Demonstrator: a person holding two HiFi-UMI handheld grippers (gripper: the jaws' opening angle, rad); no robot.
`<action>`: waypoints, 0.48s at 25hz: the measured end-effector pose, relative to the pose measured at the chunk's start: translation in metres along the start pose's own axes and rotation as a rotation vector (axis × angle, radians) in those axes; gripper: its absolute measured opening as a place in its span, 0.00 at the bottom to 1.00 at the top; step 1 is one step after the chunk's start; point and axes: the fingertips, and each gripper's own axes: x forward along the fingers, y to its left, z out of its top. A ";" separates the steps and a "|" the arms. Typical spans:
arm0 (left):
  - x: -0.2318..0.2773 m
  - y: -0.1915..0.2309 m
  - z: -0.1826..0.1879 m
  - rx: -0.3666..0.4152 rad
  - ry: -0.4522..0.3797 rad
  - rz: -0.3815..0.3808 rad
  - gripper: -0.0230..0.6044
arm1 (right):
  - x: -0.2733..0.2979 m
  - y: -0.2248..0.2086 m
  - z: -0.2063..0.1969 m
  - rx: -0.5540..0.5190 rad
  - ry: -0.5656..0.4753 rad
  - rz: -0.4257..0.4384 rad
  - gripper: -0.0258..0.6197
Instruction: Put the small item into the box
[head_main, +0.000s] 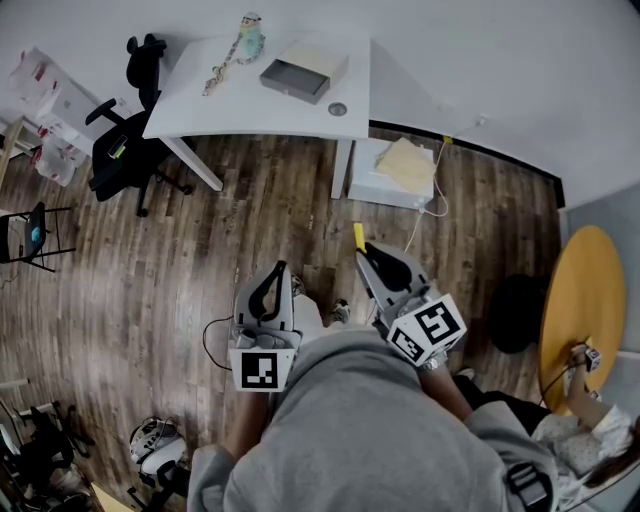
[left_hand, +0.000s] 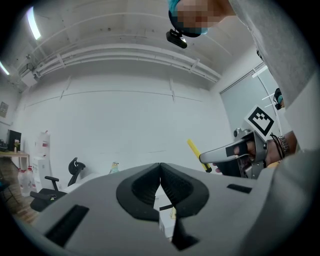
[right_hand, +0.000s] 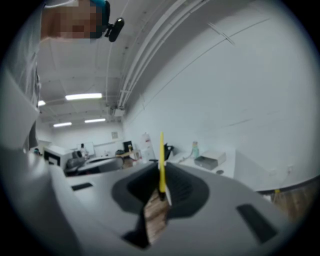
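A thin yellow stick (head_main: 358, 236) juts from the tip of my right gripper (head_main: 366, 252), which is shut on it and held at waist height over the wooden floor. In the right gripper view the yellow stick (right_hand: 161, 160) stands upright between the closed jaws of the right gripper (right_hand: 161, 174). My left gripper (head_main: 279, 270) is beside it, shut with nothing in it; in its own view the left gripper (left_hand: 160, 169) has its jaws touching. A grey open box (head_main: 303, 72) lies far ahead on the white table (head_main: 200, 110), and the box (right_hand: 211, 160) also shows in the right gripper view.
On the table are a bottle (head_main: 250, 38), a beaded strand (head_main: 220, 72) and a small round object (head_main: 338, 109). A black office chair (head_main: 125, 150) stands at its left, a white cabinet (head_main: 392, 172) at its right. A round wooden table (head_main: 582, 300) is at far right.
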 end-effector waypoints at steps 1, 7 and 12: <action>0.004 0.004 0.000 -0.007 -0.001 -0.002 0.09 | 0.004 -0.001 0.001 -0.004 0.001 -0.002 0.15; 0.029 0.031 -0.001 -0.009 -0.006 -0.028 0.09 | 0.034 -0.007 0.006 -0.008 0.011 -0.029 0.15; 0.054 0.059 -0.001 -0.005 0.007 -0.064 0.09 | 0.065 -0.014 0.015 0.004 0.014 -0.063 0.15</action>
